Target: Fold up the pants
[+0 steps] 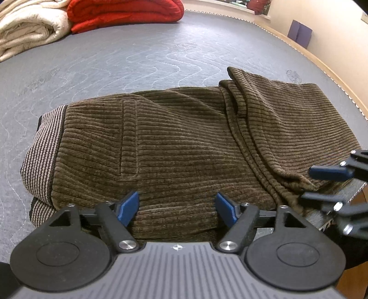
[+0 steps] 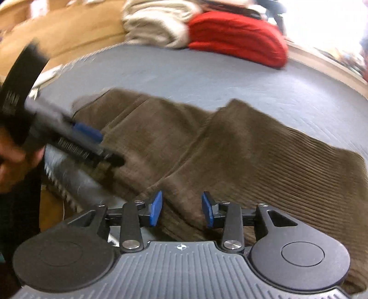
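Corduroy item: one pair of brown ribbed pants [image 1: 179, 142] is laid folded on the grey quilted mattress [image 1: 115, 59], near its front edge; a striped brown-and-tan waistband [image 1: 43, 156] is seen at the left end.
Folded layers: one upper flap [image 1: 287, 119] is laid over the right part of the pants.
Other textiles: two are counted at the far side of the mattress, one cream blanket [image 1: 27, 27] and one red blanket [image 1: 124, 11], placed side by side.
Grippers: two are counted, each with two blue pads.
Left gripper [image 1: 178, 209]: jaws are set wide apart; the near edge of the pants is seen between the pads, and no cloth is clamped.
Right gripper [image 2: 181, 208]: jaws are partly parted over the front fold of the pants; contact of the pads with the cloth cannot be judged, and no grip is seen.
Writing: white lettering on the left gripper body [image 2: 73, 149] is blurred and cannot be read.
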`<state>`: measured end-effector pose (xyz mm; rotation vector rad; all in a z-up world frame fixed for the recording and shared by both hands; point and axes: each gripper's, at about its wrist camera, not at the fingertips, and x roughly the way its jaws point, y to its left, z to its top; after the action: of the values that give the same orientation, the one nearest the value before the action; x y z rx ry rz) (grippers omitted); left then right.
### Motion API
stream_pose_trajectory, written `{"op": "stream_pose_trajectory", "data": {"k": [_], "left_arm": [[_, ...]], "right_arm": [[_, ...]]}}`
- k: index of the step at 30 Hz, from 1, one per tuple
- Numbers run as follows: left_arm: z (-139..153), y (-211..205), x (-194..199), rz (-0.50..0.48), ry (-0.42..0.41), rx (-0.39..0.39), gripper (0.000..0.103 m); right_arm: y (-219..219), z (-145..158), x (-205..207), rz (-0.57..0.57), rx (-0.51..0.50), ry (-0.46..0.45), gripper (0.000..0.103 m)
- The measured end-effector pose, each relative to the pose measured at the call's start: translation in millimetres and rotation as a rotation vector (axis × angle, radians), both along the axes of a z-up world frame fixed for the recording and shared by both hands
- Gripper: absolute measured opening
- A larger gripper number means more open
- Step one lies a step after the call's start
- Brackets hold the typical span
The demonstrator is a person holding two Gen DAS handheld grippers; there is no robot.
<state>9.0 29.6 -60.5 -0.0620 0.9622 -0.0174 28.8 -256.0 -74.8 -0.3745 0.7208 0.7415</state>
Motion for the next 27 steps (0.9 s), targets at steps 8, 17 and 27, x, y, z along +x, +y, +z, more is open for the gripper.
{"op": "stream_pose_trajectory", "data": {"k": [8, 17, 27], "left_arm": [[-1, -1, 2, -0.006, -0.003, 0.005, 0.079], [-1, -2, 0, -0.01, -0.003, 0.008, 0.081], [0, -5, 3, -0.005, 0.002, 0.009, 0.085]], "right_arm": [[12, -5, -10, 0.054, -0.059, -0.111, 0.013], [3, -21, -10, 0.102, -0.089, -0.016, 0.017], [-137, 37, 36, -0.694, 0.348, -0.073, 0.068]]}}
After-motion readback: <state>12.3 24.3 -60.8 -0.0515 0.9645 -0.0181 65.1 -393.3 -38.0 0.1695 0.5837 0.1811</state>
